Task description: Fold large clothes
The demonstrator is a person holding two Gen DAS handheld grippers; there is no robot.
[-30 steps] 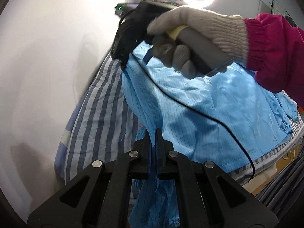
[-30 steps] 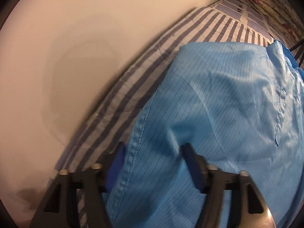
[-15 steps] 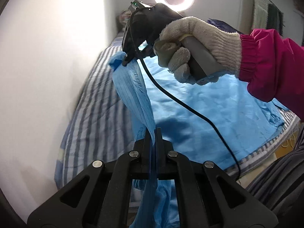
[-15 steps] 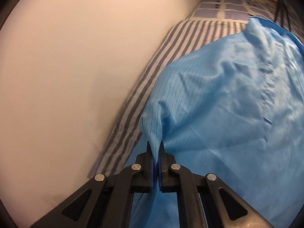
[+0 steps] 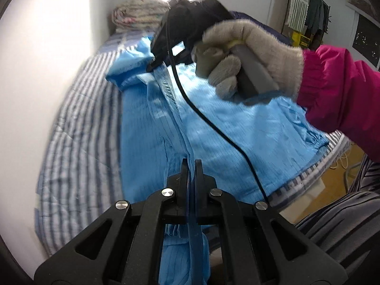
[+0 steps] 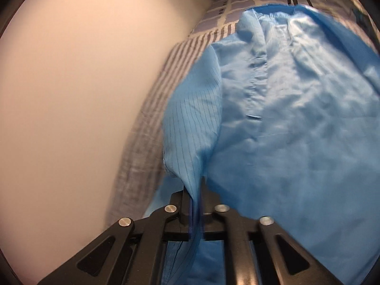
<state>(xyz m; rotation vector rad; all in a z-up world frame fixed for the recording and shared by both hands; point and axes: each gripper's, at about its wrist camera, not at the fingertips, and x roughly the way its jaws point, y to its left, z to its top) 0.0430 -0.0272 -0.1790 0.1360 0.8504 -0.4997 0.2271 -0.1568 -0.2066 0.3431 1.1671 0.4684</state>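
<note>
Along the left of both views, a pale wall (image 5: pixel 47 71) is seen, with a striped bed (image 5: pixel 78 142) pressed against it. On that bed the blue garment (image 5: pixel 237 130) is spread, most of its body lying flat towards the right edge of the mattress.

The left tool (image 5: pixel 191 166) is seen fully closed on a pinched ridge of the garment's wall-side edge, with cloth hanging below the jaws. Further up the same edge, the right tool (image 5: pixel 154 63) is gripped by a gloved hand (image 5: pixel 249 54) in a pink sleeve (image 5: pixel 339 90), and its tip meets the cloth near what appears to be the collar end. In the right wrist view the right tool (image 6: pixel 196 190) stands narrow, with a fold of blue cloth clamped between its jaws; these jaws have just been opening slightly, yet the cloth is held there.

The fold is judged to be in an early stage: one long edge has been picked up at two points and is raised off the bed, but it has not been laid over the body. That edge remains to be carried across, set down and smoothed, and further folds are presumably needed. A rolled quilt (image 5: pixel 137 11) is seen at the bed's far end.
</note>
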